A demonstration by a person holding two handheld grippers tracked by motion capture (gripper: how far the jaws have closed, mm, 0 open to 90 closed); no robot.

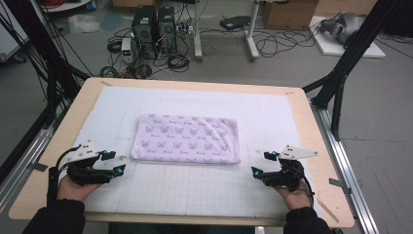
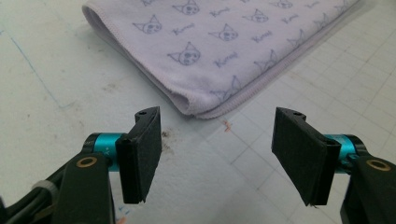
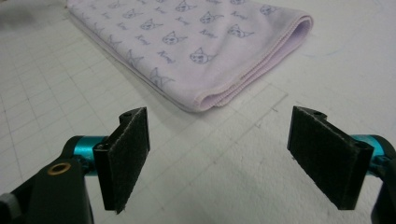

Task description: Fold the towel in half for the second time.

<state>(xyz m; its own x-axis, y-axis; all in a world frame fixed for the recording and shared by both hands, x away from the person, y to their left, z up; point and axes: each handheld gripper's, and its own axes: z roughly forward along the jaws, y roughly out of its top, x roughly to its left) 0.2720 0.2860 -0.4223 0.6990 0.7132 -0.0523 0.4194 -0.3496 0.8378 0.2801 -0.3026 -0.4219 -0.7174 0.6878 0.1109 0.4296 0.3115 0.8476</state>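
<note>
Folded lilac cat-print towel (image 1: 186, 138) lay mid-worktop (image 1: 302, 124), soft and limp, best pinched at near corners; left gripper (image 1: 113, 162) and right gripper (image 1: 260, 164) jaws both released, empty, just beside it.

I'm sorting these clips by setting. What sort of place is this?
Likely a lab or workshop set up for recording. Computer towers stand on the floor amid loose cables, black frame struts flank the table, and a folded towel lies on a gridded mat.
</note>
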